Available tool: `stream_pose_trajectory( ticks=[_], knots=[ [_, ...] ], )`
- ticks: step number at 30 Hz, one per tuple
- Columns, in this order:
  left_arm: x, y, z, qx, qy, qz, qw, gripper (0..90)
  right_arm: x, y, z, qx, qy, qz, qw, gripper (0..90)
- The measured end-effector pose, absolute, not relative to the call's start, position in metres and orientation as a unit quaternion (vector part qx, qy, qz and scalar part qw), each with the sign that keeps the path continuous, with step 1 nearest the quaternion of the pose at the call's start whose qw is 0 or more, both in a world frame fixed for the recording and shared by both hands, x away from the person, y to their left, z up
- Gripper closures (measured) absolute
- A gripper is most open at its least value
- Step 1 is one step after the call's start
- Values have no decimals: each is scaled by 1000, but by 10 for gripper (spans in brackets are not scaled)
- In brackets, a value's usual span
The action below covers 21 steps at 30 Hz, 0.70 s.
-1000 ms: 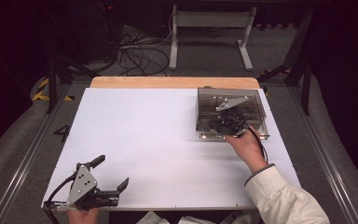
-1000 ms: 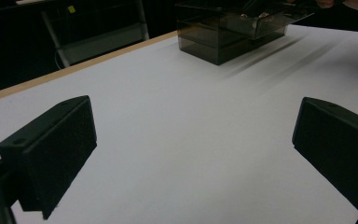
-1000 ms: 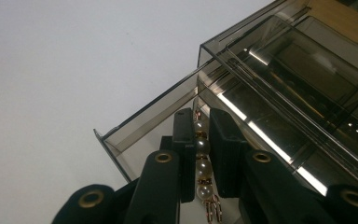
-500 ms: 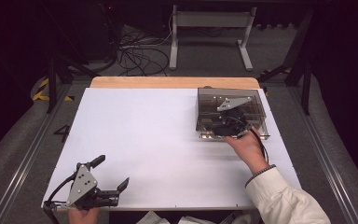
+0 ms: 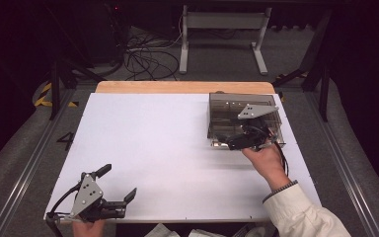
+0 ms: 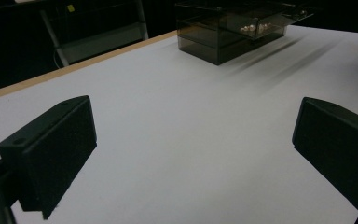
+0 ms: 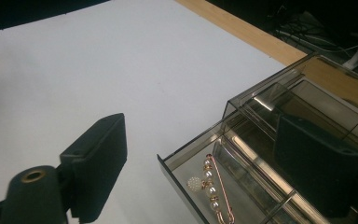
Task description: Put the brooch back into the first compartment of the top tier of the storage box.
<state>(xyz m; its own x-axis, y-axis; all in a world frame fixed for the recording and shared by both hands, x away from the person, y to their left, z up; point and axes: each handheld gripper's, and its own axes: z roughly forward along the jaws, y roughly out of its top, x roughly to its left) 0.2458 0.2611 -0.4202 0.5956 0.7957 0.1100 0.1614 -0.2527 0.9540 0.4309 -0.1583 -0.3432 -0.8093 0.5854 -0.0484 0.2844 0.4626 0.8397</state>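
The right gripper (image 5: pixel 237 141) has just been opening and grasps nothing; the pearl pin (image 7: pixel 210 186) lies in the pulled-out drawer (image 7: pixel 182 169) of the smoked box (image 5: pixel 244 118). A jaw above the drawer could knock its wall and jolt the pin. The left gripper (image 5: pixel 114 185) rests released, well apart from the box.

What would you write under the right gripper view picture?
Open right gripper above a pearl brooch in the smoky box's pulled-out drawer.

The pearl brooch (image 7: pixel 210 189) in the smoky drawer (image 7: pixel 182 169) is cut off by the bottom edge; the right claw (image 5: pixel 237 143) hides the drawer's front from above.
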Motion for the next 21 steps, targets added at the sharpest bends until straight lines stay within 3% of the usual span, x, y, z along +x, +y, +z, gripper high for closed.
stream_pose_trajectory(
  ticks=[21],
  knots=[
    [246, 261, -420, 730, 326, 309, 515, 3, 408, -169, -333, 244, 824, 483, 168, 99]
  ],
)
